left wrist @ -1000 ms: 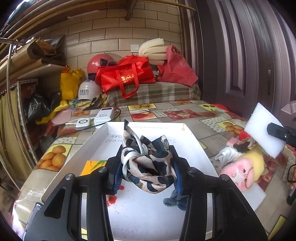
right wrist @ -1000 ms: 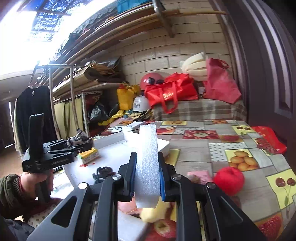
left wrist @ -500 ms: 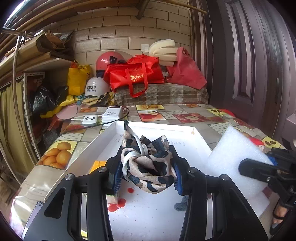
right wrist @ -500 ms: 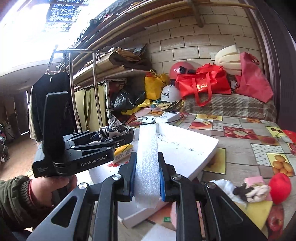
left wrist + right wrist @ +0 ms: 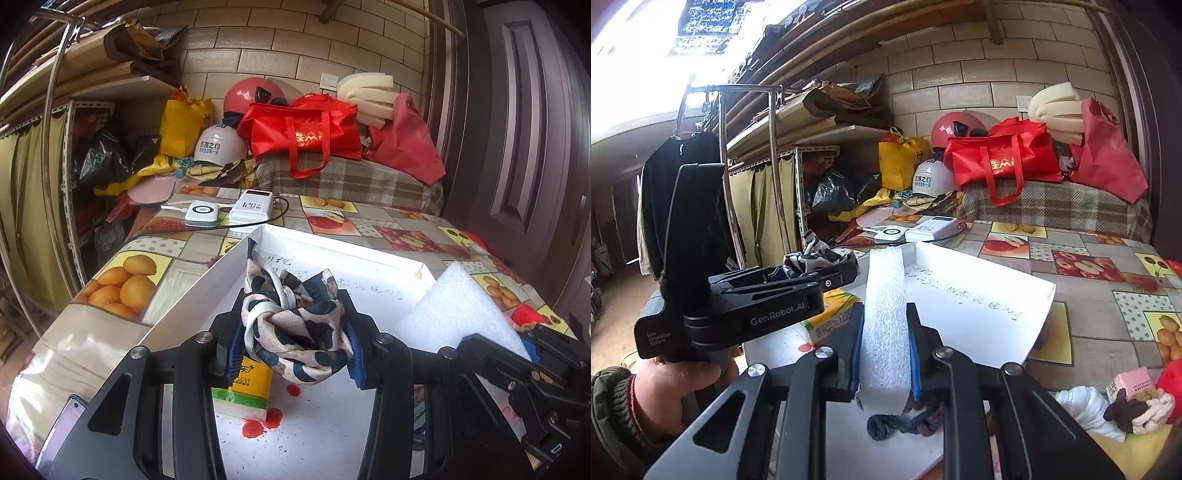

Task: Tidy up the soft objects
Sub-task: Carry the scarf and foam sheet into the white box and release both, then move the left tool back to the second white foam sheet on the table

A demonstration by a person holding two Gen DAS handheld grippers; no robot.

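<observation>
Where both loads hang, white tray (image 5: pixel 369 254) rim just beyond.

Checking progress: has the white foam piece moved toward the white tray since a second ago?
Yes. The foam piece, clamped in the right gripper, came leftward to the white tray.

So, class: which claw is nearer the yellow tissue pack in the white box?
Left. The left claw, shut on the patterned scarf, hangs just above the yellow tissue pack. The right claw, gripping the foam sheet, sits further to its right.
</observation>
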